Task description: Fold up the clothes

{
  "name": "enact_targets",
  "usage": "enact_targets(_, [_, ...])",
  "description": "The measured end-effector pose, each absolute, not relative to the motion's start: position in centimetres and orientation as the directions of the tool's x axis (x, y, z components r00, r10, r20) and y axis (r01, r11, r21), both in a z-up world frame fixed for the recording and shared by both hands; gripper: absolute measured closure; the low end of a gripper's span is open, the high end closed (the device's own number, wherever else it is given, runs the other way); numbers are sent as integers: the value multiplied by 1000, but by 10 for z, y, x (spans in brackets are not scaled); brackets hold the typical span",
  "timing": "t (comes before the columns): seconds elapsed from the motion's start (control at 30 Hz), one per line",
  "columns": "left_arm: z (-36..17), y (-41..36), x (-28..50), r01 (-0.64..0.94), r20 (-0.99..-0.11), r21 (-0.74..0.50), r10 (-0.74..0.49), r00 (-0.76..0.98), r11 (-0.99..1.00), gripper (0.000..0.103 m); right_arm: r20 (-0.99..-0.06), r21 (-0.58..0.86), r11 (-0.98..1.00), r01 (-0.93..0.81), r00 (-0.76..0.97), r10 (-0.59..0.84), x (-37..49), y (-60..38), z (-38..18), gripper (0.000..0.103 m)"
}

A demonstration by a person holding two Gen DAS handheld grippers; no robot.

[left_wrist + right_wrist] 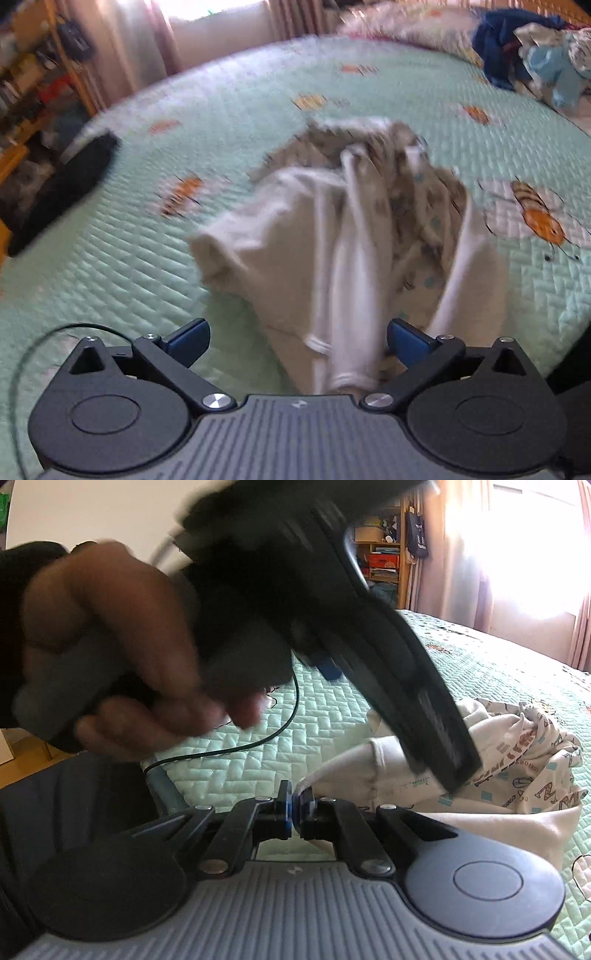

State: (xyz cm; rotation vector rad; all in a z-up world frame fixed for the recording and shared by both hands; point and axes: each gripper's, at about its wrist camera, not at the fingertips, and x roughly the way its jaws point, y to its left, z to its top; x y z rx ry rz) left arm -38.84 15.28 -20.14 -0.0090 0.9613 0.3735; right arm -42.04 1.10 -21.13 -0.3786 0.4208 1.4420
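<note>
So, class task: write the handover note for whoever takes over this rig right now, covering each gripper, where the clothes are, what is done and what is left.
Left gripper: jaws wide open, gripping nothing; the cream printed garment lies bunched just ahead of it.
Right gripper: shut on an edge of that garment, low over the green quilt.
Other clothes sit piled at the bed's far corner.
Done: one edge pinched; no fold visible yet.
Left: take a second edge with the left gripper, spread the garment flat, fold it, then probably the pile.
</note>
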Motion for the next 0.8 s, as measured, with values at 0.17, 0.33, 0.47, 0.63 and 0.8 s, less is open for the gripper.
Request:
enact_targets(0.17, [-231, 179, -370, -364, -876, 33, 202, 438, 931, 94, -495, -3, 95, -995, 84, 865, -422, 9, -212, 96])
enact_targets(0.33, [-201, 214, -403, -475, -795, -99, 217, 566, 874, 96, -480, 17, 124, -992, 101, 871, -413, 5, -209, 71])
enact_targets(0.47, [-175, 260, -431, -604, -732, -169, 312, 606, 779, 95, -415, 83, 158, -984, 110, 903, -403, 1, -201, 40])
enact_targets(0.63, [-192, 291, -443, -657, -757, -181, 323, 568, 732, 96, -283, 318, 270, -909, 181, 942, -356, -17, -178, 33])
enact_targets(0.8, [-196, 279, -446, -630, -735, -199, 311, 602, 751, 94, -395, 286, 409, -867, 282, 874, -303, 13, -168, 24])
